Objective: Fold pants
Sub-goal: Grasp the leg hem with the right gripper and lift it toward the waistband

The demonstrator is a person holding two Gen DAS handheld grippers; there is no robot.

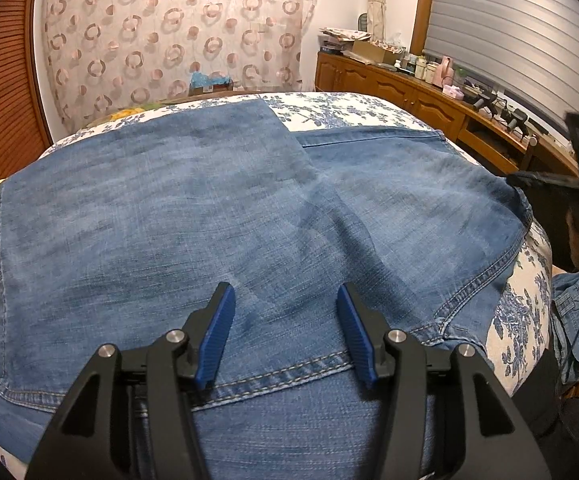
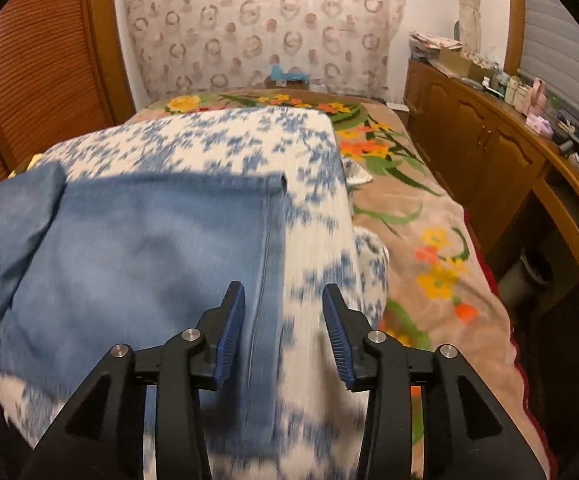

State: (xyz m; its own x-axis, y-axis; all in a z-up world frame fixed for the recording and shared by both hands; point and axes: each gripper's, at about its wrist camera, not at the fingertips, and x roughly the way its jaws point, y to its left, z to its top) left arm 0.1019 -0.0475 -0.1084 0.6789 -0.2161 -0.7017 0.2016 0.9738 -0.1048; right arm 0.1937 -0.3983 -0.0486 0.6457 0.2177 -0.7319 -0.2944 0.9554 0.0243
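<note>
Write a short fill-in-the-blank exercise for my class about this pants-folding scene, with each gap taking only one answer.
1. The blue denim pants lie on a white cloth with a ____ floral print.
2. The jaws of the left gripper are ____, holding nothing.
3. The right gripper has ridged finger pads coloured ____.
4. Right of the white cloth lies a tan blanket with orange and ____ flowers.

Missing words: blue; open; blue; yellow
</note>
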